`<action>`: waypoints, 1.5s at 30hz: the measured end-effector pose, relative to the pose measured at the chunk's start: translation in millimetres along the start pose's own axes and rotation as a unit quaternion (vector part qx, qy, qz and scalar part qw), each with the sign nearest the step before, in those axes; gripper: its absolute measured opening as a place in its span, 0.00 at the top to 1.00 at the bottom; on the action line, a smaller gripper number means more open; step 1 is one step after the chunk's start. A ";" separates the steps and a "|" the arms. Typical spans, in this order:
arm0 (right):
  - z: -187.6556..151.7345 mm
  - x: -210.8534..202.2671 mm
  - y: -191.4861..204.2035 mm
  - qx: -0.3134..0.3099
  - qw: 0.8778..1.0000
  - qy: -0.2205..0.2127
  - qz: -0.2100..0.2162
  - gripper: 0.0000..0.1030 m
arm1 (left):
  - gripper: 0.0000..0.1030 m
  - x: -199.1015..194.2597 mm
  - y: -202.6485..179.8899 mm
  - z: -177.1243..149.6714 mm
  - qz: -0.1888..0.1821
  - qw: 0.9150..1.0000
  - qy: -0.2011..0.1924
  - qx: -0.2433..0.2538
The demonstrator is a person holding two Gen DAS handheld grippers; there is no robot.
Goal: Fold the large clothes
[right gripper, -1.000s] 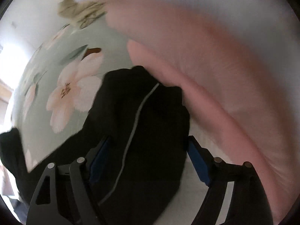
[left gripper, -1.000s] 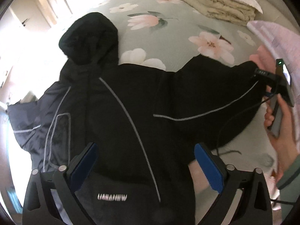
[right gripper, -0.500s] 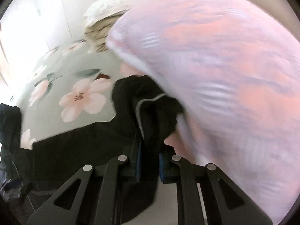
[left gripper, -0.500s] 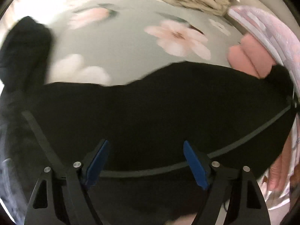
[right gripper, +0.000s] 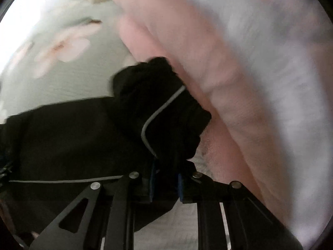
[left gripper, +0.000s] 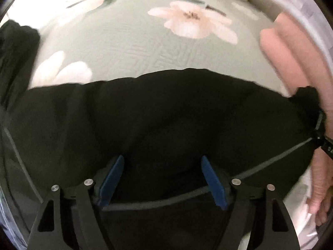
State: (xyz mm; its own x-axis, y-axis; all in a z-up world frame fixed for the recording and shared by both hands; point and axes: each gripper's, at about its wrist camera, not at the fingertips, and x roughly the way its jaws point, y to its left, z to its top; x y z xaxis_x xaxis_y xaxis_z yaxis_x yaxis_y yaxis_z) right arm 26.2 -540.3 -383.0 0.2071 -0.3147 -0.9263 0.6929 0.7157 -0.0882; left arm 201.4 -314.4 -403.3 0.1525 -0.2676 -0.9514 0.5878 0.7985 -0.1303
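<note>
While the right gripper (right gripper: 165,182) pinches the cuff end of the black jacket (left gripper: 166,120), its blue pads (right gripper: 152,184) are nearly buried in the bunched cloth. The sleeve lies across a green floral bedspread (left gripper: 129,41), with a pink pillow (right gripper: 187,48) just beside the cuff (both badly blurred). The left gripper (left gripper: 162,179) stands spread over the sleeve; its jaws have just been closing, with the fabric between the pads, though whether they press it cannot be told. The jacket's body is cut off at the left edge, and its hood is hard to make out.
</note>
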 end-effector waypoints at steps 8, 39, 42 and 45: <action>-5.9 -92.1 42.2 -0.005 0.995 -0.078 0.061 0.87 | 0.25 -99.4 72.3 -72.7 0.008 0.998 -0.048 -0.042; -21.7 -125.5 93.3 -0.016 0.994 -0.092 0.054 0.80 | 0.25 -150.6 214.7 -162.9 0.037 0.992 -0.024 -0.116; -43.4 -177.3 171.4 -0.094 0.983 -0.119 0.106 0.80 | 0.25 -164.0 230.9 -162.4 0.036 0.991 -0.039 -0.125; -72.7 -204.0 258.9 -0.172 0.968 -0.133 0.125 0.80 | 0.25 -174.3 253.9 -168.5 0.043 0.989 -0.047 -0.135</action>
State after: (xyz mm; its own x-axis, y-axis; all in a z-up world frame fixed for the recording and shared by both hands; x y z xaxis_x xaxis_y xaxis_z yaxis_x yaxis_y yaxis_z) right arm 113.1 -245.5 -243.5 0.5405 -0.2211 -0.8118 0.3364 0.9412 -0.0323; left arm 190.1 25.9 -317.5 0.2738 -0.2305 -0.9338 0.3385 0.9319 -0.1307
